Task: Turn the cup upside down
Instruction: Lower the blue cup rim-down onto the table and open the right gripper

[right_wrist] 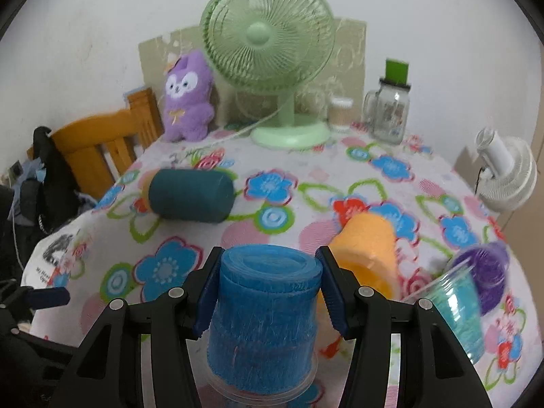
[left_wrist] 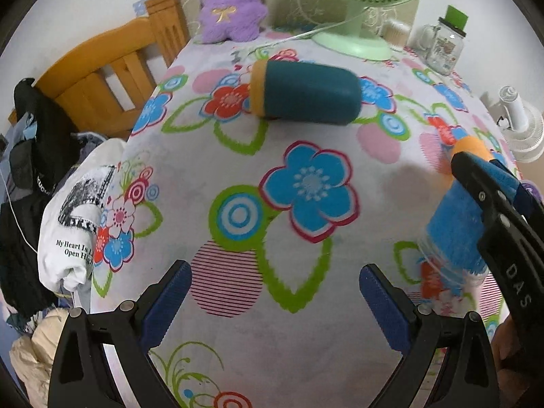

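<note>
While the right gripper [right_wrist: 268,292] has its jaws clamped on the clear plastic cup stuffed with blue fuzzy cloth [right_wrist: 263,326], rim down on the flowered tabletop [right_wrist: 340,176], the left gripper [left_wrist: 275,302] hovers beside that cup, jaws wide and empty. Beyond the cup lies a dark teal cylinder [right_wrist: 190,199].

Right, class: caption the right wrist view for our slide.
Right gripper clamps the blue-lined clear cup, rim down, above the floral tablecloth.

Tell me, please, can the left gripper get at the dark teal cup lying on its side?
Probably yes. The left gripper is open and holds nothing, and only bare flowered tablecloth lies between it and the dark teal cup. The right gripper stays off to the side.
</note>
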A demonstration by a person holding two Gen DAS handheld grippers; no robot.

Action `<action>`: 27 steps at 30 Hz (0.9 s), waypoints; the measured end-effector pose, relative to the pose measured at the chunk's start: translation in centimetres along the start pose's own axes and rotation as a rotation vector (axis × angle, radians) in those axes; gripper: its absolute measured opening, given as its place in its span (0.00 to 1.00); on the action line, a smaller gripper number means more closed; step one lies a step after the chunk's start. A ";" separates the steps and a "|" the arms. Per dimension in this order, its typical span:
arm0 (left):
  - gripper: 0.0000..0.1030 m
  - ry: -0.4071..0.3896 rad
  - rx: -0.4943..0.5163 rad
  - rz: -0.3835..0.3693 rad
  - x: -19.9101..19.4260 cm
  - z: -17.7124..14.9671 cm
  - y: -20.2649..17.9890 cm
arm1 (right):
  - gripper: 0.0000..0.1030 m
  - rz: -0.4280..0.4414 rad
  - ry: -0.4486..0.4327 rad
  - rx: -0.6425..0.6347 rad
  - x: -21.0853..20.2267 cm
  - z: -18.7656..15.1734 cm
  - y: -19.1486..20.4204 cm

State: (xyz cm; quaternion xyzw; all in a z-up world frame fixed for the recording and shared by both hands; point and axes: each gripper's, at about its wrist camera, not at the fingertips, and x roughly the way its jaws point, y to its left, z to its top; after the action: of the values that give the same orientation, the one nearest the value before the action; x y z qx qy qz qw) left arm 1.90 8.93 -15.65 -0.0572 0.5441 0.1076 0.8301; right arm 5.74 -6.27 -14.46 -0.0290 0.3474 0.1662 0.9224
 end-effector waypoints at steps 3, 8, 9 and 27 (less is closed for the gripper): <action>0.97 0.013 -0.005 -0.004 0.3 -0.3 0.6 | 0.55 0.001 0.009 -0.014 -0.3 -0.4 0.4; 0.97 0.038 0.005 -0.012 0.5 -0.6 1.1 | 0.56 0.008 0.047 0.011 -0.9 -0.9 0.3; 0.97 0.044 0.007 -0.014 0.5 -0.7 1.2 | 0.57 0.012 0.057 0.014 -0.9 -1.0 0.3; 0.97 0.032 0.025 -0.073 -7.5 2.0 -1.9 | 0.82 -0.031 0.223 0.128 -6.8 4.6 -3.5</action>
State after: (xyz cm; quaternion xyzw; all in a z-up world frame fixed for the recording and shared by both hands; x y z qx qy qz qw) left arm 1.31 6.65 -8.04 -0.0683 0.5560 0.0695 0.8255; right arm 4.97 -10.73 -6.77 0.0064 0.4573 0.1252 0.8804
